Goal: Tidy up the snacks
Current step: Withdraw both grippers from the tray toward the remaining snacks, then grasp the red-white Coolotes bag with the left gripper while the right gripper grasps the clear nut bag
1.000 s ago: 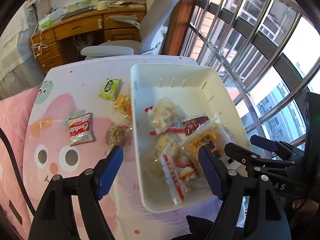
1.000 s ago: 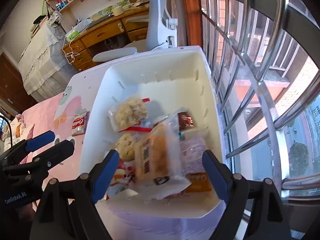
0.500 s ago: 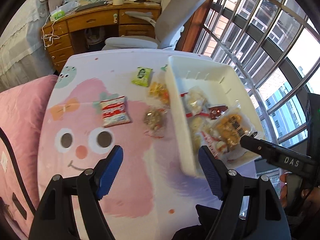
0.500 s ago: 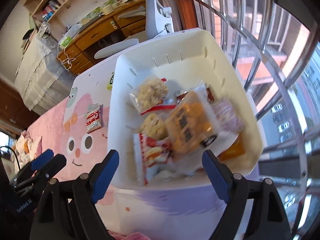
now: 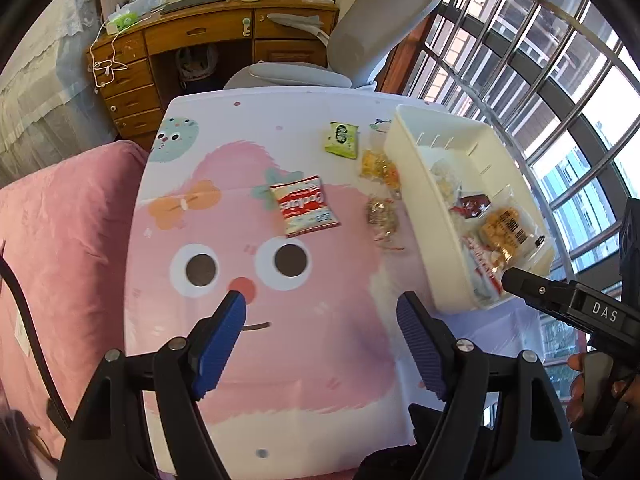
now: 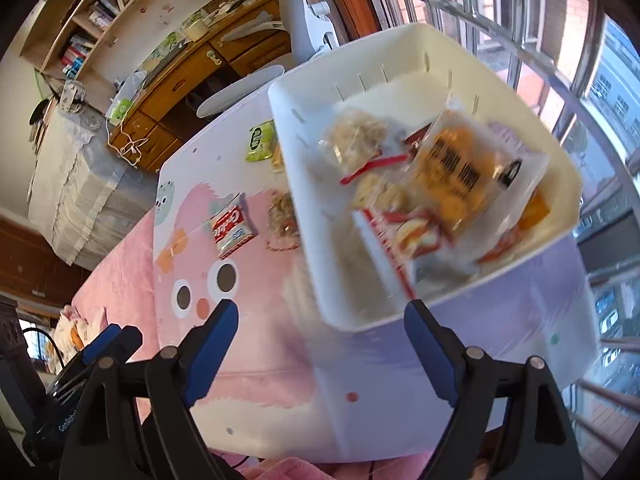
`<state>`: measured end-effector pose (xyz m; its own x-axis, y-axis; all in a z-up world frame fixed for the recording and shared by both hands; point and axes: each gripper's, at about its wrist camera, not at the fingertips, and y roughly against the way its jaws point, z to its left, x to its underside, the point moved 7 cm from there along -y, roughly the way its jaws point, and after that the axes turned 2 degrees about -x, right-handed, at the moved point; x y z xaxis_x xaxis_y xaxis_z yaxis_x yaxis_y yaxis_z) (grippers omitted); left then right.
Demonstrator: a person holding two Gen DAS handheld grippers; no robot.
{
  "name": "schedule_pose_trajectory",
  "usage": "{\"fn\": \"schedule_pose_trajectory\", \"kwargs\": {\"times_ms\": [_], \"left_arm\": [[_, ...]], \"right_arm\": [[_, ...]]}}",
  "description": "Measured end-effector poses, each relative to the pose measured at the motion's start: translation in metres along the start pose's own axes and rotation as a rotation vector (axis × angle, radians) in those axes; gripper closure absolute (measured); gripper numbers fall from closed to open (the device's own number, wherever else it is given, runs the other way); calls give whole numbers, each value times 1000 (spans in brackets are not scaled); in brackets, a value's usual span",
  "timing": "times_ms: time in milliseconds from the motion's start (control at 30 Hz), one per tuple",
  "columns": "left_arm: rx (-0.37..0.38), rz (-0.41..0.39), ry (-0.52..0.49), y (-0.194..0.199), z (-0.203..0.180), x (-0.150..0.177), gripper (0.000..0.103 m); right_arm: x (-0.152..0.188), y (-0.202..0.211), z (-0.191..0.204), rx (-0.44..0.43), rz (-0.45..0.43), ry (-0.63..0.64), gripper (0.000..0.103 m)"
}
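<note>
A white bin point(image 5: 416, 196) point(image 6: 304, 184) sits at the table's right and holds several snack packets, with an orange cracker pack point(image 5: 505, 227) point(image 6: 460, 168) on top. On the table to its left lie a red-and-white packet point(image 5: 304, 206) point(image 6: 233, 227), a green packet point(image 5: 341, 140) point(image 6: 261, 141), a yellow packet point(image 5: 380, 168) and a clear nut packet point(image 5: 383, 216) point(image 6: 283, 216). My left gripper point(image 5: 322, 332) is open and empty above the table's near half. My right gripper point(image 6: 318, 338) is open and empty above the bin's near corner.
The table wears a pink cartoon-face cloth point(image 5: 240, 272). A pink cushion point(image 5: 60, 240) lies to the left. A grey office chair point(image 5: 360, 40) and a wooden desk point(image 5: 200, 36) stand beyond the table. Barred windows point(image 5: 540, 80) run along the right.
Both grippers have drawn back and up from the bin, open and empty. The left view has swung left over the table. The orange cracker pack now lies in the bin.
</note>
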<state>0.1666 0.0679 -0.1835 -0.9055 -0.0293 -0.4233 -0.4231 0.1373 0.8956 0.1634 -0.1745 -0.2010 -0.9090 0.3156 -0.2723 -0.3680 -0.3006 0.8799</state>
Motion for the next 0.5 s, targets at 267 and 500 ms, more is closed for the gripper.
{"fn": "schedule_pose_trajectory", "kwargs": {"times_ms": [267,500], "left_arm": [[12,68,-79,-12,32,0,26],[-25,159,-91,-33,54,-2,26]], "right_arm": [[30,-13,30,30,-43,-54,17],[48,-23,57,61,-88,-49,17]]}}
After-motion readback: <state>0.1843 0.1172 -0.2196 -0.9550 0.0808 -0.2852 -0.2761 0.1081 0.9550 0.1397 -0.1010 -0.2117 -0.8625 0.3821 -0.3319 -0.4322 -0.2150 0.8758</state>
